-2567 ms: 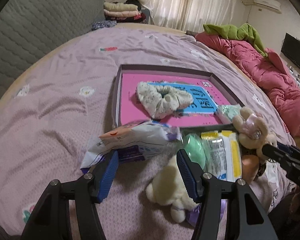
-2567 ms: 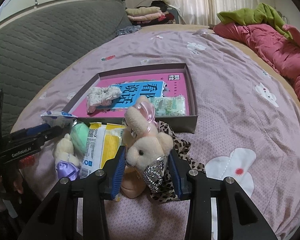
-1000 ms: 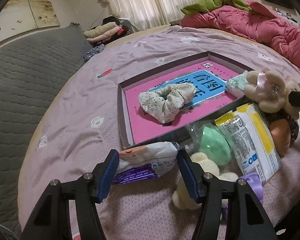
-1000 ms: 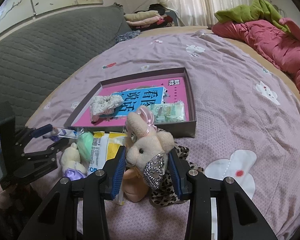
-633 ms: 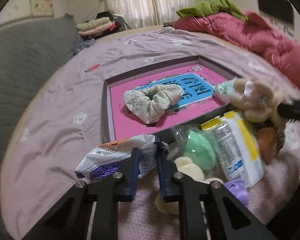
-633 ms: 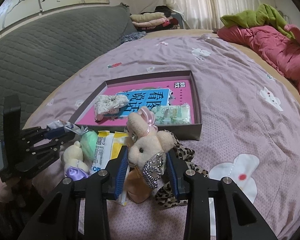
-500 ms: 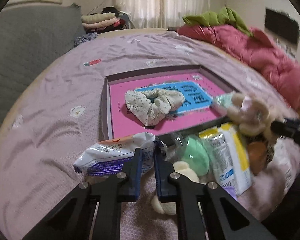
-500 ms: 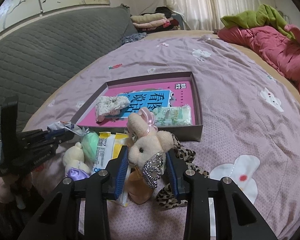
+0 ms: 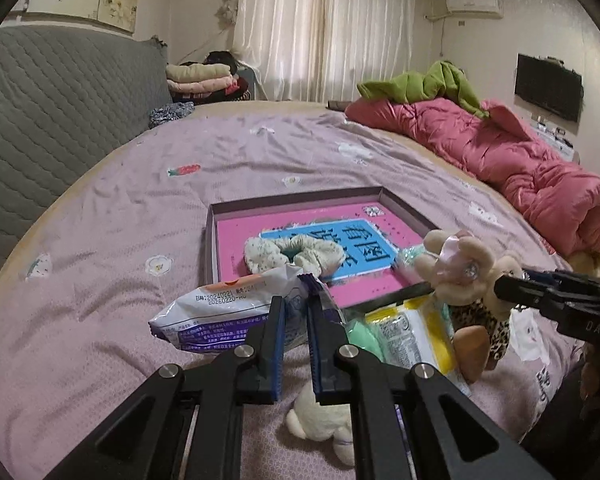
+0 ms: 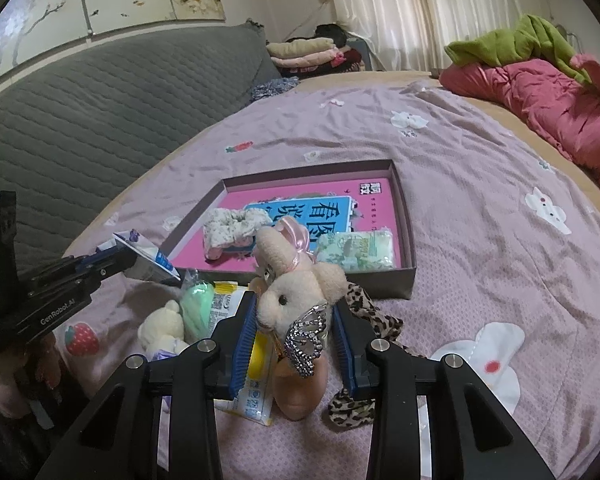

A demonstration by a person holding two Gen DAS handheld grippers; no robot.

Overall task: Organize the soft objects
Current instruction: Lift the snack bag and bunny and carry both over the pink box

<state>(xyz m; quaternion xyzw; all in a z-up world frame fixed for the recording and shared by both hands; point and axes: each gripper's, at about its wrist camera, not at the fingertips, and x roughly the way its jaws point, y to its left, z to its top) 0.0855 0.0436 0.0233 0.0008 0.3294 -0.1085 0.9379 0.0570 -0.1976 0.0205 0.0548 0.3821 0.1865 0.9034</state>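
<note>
My left gripper (image 9: 296, 308) is shut on a white and purple wipes packet (image 9: 220, 308), held a little above the bedspread in front of the box (image 9: 210, 248). From the right wrist view the left gripper (image 10: 112, 260) and its packet (image 10: 144, 260) show at the left. My right gripper (image 10: 294, 312) is shut on a cream plush bunny (image 10: 296, 280) with a pink bow and a silver crown. The bunny (image 9: 456, 268) stands just before the box's near wall (image 10: 404, 280). Inside the box lie a floral scrunchie (image 10: 236, 224) and a green tissue pack (image 10: 356, 250).
On the bed by the bunny lie a small cream bear (image 10: 162, 328), a mint green soft item (image 10: 196, 304), a yellow and white packet (image 10: 252, 384) and leopard fabric (image 10: 372, 320). A pink quilt (image 9: 520, 160) lies at the right, a grey headboard (image 10: 80, 120) at the left.
My left jaws closed on the wipes packet and lifted it off the bedspread, with the wrist rolling. The right gripper kept its hold on the bunny in about the same place.
</note>
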